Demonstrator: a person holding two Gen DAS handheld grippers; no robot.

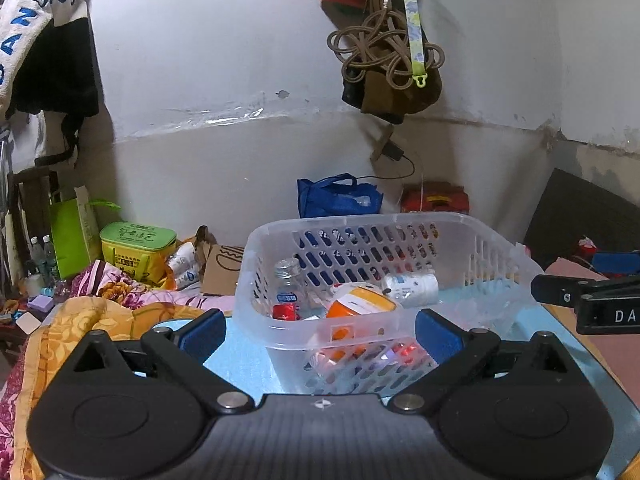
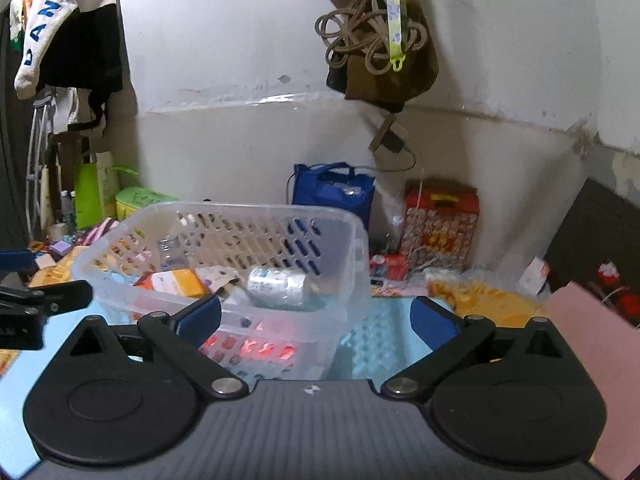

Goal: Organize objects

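A clear plastic basket (image 1: pixel 496 248) stands on a light blue mat (image 1: pixel 240 356). It holds an orange and white box (image 1: pixel 360 304), a white bottle lying down (image 1: pixel 412 288), a small clear bottle (image 1: pixel 288 280) and a red item (image 1: pixel 285 312). My left gripper (image 1: pixel 318 334) is open, its jaws wide apart just before the basket's near wall. My right gripper (image 2: pixel 316 320) is open, close to the basket (image 2: pixel 356 240) at its right corner. The box (image 2: pixel 176 282) and the bottle (image 2: pixel 280 286) show there too.
A blue bag (image 1: pixel 338 198) and a red box (image 1: pixel 436 198) stand against the back wall. A green tin (image 1: pixel 136 248), a green bag and floral bedding (image 1: pixel 100 304) lie left. A pink board (image 2: pixel 588 344) lies right. Cords and bags (image 1: pixel 384 60) hang from the wall.
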